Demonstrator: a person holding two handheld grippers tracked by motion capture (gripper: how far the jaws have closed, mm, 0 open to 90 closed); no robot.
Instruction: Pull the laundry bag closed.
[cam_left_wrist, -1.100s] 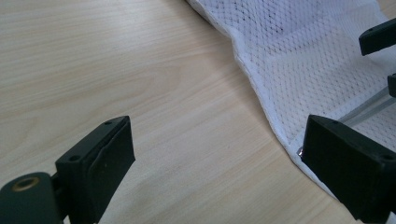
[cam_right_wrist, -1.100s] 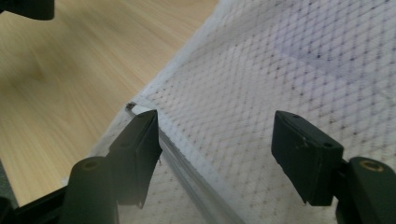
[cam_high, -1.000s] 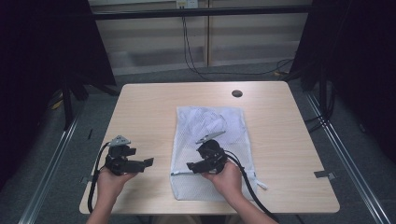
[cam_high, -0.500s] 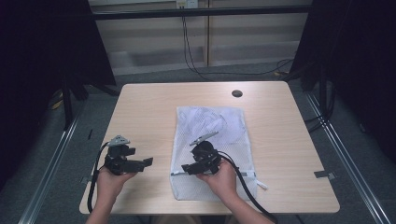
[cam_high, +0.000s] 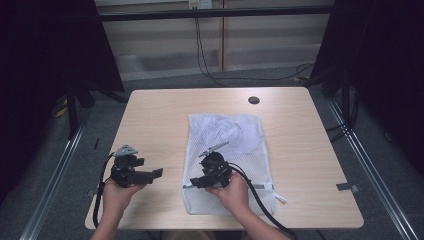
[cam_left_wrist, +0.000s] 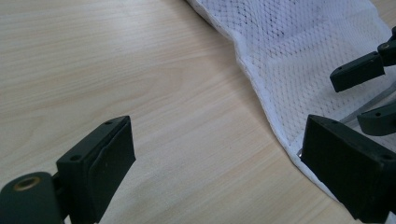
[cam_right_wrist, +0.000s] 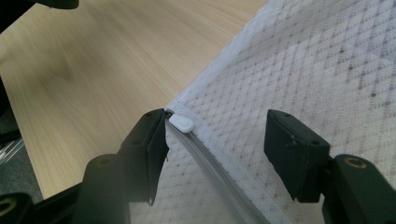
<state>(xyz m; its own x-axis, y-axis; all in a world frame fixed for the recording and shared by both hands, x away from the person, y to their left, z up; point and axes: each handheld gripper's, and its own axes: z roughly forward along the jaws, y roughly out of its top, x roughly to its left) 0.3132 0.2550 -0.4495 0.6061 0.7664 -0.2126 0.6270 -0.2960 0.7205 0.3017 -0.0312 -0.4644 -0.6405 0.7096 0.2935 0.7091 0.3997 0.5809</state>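
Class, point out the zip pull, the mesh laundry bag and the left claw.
zip pull (cam_right_wrist: 181, 124), right gripper view, its white tab.
mesh laundry bag (cam_high: 235, 131), high view, its far half.
left claw (cam_high: 154, 173), high view, between its fingertips.

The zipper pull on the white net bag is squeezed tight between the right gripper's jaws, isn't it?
Not squeezed. In the right gripper view the right gripper has its jaws open, and the white zipper pull on the net bag lies just beside one jaw.
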